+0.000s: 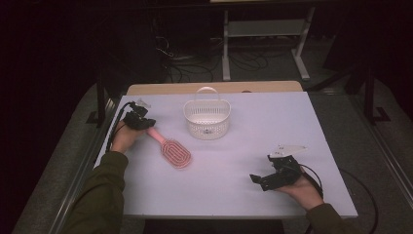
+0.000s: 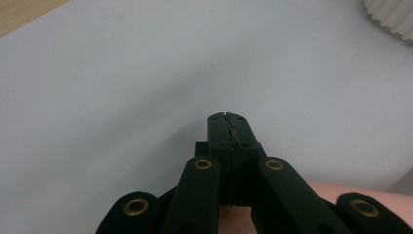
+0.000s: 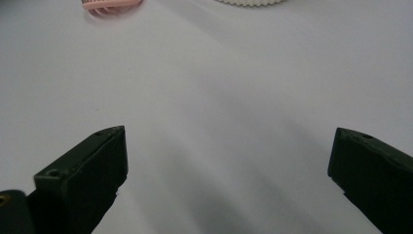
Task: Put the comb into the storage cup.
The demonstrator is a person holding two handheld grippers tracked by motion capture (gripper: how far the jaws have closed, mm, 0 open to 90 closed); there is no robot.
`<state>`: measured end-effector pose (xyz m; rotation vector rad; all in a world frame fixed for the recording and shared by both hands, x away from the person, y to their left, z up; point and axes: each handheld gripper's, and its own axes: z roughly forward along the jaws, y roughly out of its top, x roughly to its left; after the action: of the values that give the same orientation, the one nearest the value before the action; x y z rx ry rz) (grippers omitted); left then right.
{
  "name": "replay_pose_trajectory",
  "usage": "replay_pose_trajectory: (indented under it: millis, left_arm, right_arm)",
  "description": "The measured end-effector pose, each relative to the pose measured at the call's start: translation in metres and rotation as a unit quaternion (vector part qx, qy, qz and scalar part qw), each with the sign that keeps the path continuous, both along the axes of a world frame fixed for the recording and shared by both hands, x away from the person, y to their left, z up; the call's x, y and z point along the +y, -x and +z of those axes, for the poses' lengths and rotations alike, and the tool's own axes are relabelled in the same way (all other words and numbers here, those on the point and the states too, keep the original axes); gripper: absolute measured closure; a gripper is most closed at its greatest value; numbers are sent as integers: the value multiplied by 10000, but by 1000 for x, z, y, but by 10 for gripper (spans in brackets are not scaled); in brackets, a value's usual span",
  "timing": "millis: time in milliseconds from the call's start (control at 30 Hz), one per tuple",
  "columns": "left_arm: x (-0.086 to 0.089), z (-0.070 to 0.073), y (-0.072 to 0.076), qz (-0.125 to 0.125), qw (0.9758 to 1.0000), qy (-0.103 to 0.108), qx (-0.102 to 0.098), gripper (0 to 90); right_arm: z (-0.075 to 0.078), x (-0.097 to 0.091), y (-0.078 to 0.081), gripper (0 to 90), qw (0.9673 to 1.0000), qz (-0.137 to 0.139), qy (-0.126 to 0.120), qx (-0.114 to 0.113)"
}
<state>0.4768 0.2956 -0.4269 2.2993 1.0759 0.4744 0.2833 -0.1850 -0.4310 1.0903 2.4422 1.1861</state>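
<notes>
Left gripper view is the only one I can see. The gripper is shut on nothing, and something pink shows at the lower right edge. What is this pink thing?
Observer: Most likely the handle of a pink hairbrush. The brush lies flat on the table, with its handle end right at the left gripper.
Operator: And the white ribbed thing at my top right?
Observer: A white basket with a carry handle. It stands upright just beyond the brush.
Operator: Where is the other gripper?
Observer: The right gripper is near the table's front right, apart from both things. It is wide open with nothing between its jaws.
</notes>
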Motion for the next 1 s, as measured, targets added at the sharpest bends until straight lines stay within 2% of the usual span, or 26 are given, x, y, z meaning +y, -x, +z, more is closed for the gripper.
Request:
replay_pose_trajectory:
  millis: [533, 1000]
  left_arm:
    - [5, -2, 5, -35, 9992, -268, 301, 900]
    - [7, -4, 18, -87, 9985, -301, 456, 900]
  right_arm:
    - [1, 0, 1, 9, 10000, -11, -22, -6]
    - [1, 1, 2, 9, 10000, 0, -15, -18]
